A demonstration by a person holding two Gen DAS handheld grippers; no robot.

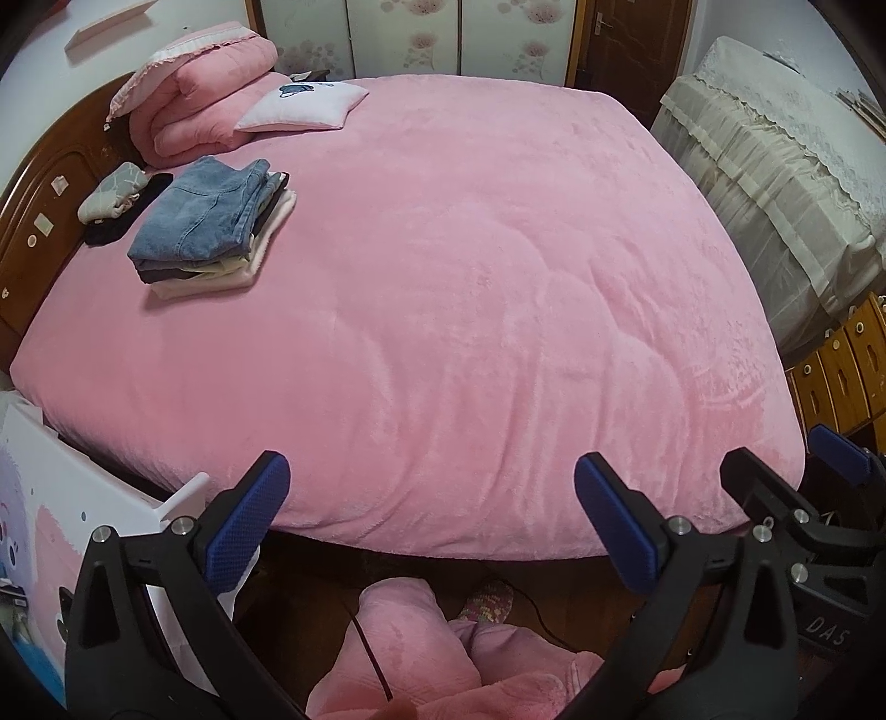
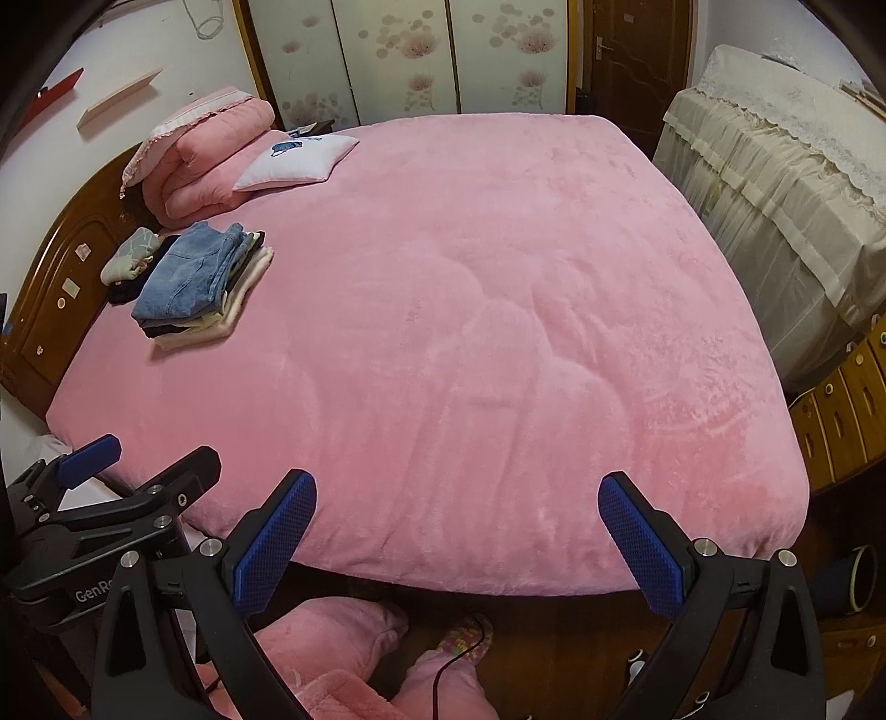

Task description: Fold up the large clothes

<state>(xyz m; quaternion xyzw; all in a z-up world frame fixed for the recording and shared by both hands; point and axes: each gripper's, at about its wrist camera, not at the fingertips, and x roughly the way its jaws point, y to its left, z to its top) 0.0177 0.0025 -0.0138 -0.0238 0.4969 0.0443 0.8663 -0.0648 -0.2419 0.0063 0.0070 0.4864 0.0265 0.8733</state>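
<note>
Both tools, left tool (image 1: 432, 487) and right tool (image 2: 457, 504), gape wide and empty over the bed's (image 1: 470, 288) foot; folded stack (image 1: 207, 221) parked near its headboard, leaving room.

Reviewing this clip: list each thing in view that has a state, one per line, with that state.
Left tool: open, holding nothing.
Right tool: open, holding nothing.
Stack of clothes: folded, jeans on top, lying on the bed near the headboard.
Pink quilt: folded, at the head of the bed.
White pillow: lying flat beside the quilt.
Pink bed cover: spread flat, lightly creased.
Door: shut.
</note>
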